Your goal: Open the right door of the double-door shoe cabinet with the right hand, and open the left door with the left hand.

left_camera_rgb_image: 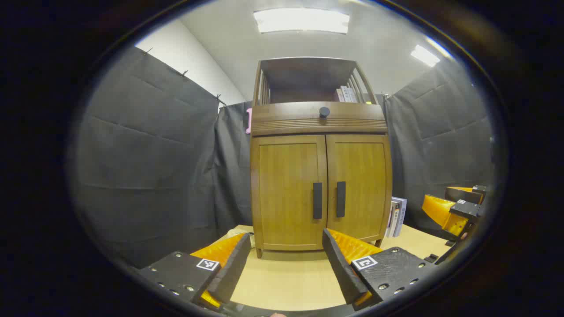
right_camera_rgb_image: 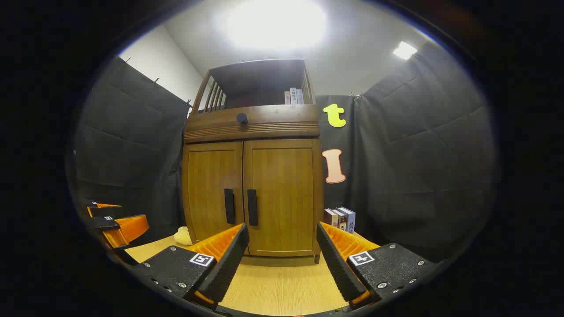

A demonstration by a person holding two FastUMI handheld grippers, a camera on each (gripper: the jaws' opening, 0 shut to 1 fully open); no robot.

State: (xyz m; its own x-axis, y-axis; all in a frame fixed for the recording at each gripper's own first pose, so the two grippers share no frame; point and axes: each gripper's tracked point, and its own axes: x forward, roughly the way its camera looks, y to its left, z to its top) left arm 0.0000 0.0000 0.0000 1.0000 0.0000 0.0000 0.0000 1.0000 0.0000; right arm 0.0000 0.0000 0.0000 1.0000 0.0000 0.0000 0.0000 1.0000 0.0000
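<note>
The pale wood table point(right_camera_rgb_image: 282, 286) carries the shoe cabinet point(right_camera_rgb_image: 251, 193) at twelve o'clock. Upright books point(right_camera_rgb_image: 341, 219) stand at the cabinet's three o'clock. A pale yellowish lump point(right_camera_rgb_image: 183, 236) lies at its nine o'clock.

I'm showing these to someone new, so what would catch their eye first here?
First, the wooden cabinet standing dead ahead on the table, both doors shut, with two dark handles side by side at the centre seam and a round knob on the drawer above. Next, the open left gripper and open right gripper in the foreground, facing the doors without touching. A few books stand beside the cabinet's right foot.
</note>
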